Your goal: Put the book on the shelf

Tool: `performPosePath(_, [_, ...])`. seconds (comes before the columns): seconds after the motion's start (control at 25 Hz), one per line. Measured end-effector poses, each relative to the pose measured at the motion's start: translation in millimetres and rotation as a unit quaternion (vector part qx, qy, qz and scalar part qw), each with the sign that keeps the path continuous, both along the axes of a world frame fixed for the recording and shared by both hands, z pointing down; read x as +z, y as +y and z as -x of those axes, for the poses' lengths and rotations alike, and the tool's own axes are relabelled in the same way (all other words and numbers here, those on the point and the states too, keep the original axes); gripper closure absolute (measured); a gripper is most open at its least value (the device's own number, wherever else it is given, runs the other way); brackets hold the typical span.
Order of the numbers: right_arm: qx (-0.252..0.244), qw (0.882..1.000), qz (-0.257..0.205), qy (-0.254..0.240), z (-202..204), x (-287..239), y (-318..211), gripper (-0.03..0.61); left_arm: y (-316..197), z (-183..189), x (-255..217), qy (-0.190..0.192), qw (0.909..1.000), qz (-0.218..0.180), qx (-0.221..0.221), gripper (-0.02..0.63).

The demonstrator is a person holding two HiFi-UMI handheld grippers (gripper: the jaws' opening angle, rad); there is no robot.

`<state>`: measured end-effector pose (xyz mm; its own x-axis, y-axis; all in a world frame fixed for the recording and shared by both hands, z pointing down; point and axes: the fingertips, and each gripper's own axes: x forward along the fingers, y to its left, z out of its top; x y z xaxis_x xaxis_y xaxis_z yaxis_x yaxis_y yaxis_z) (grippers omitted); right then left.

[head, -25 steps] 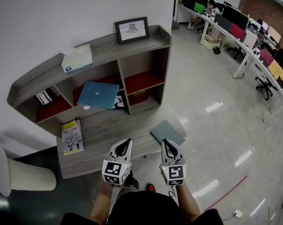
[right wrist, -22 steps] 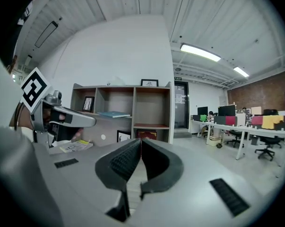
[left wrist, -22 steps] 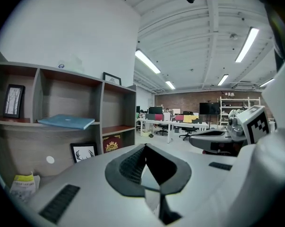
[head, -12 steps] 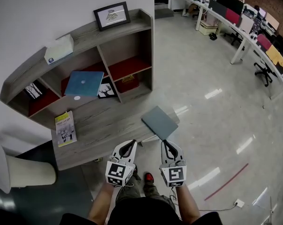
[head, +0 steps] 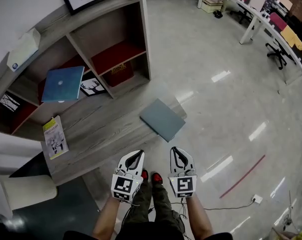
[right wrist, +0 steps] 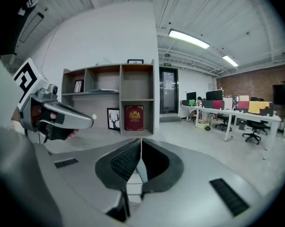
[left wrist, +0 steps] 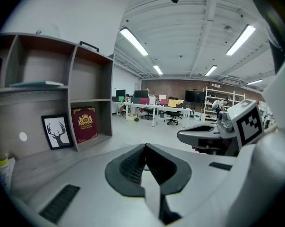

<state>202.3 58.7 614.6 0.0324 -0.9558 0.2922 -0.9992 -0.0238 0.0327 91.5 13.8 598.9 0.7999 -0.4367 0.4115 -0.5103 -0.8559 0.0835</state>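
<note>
My left gripper (head: 135, 155) and right gripper (head: 176, 151) hover side by side, fingers closed on nothing. The grey book (head: 162, 119) lies flat on the bench's (head: 105, 130) right end, just ahead, below the shelf (head: 55, 15).

Bright ceiling lights (right wrist: 189, 39) glare off the floor (head: 226, 44); edges (fisheye views) seem darkened.
</note>
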Motion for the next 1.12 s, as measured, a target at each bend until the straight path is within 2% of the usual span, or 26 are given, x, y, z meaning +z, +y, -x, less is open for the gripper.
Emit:
performPosePath(0.4, [0.0,0.999,0.051,0.004,-1.6,83.3,1.3,0.545,-1.2,-10.4,78.7,-0.019,0.9991,0.034,0.018,0.607])
performPosePath(0.52, [-0.006,0.999,0.05,0.012,-3.9,98.4,-1.5,0.545,-1.1,-8.9,92.8,-0.021,0.9988,0.042,0.011,0.607])
performPosePath(0.64, [-0.015,0.998,0.053,0.031,-6.9,109.0,-6.7,0.543,1.6,-5.8,101.9,-0.024,0.9984,0.051,0.007,0.607])
performPosePath(0.76, [-0.026,0.994,0.068,0.087,-9.9,116.7,-14.4,0.54,1.3,-0.4,107.7,-0.028,0.9981,0.056,0.0,0.607])
performPosePath(0.8, [-0.031,0.991,0.076,0.109,-10.2,119.4,-16.6,0.509,0.6,1.8,109.9,-0.028,0.998,0.056,-0.004,0.607])
performPosePath(0.84, [-0.037,0.988,0.084,0.126,-9.5,122.1,-19.1,0.439,0.0,4.2,112.5,-0.029,0.998,0.056,-0.008,0.607])
performPosePath(0.88, [-0.045,0.985,0.088,0.144,-8.9,126.9,-21.4,0.402,-0.2,6.3,115.2,-0.031,0.9979,0.056,-0.011,0.607])
performPosePath(1.0, [-0.066,0.973,0.089,0.203,-9.7,148.5,-26.9,0.344,1.9,8.8,120.5,-0.034,0.9972,0.066,-0.015,0.607])
performPosePath(1.12, [-0.081,0.962,0.107,0.239,-10.4,170.2,-34.5,0.304,2.9,12.4,124.0,-0.033,0.9966,0.074,-0.018,0.607])
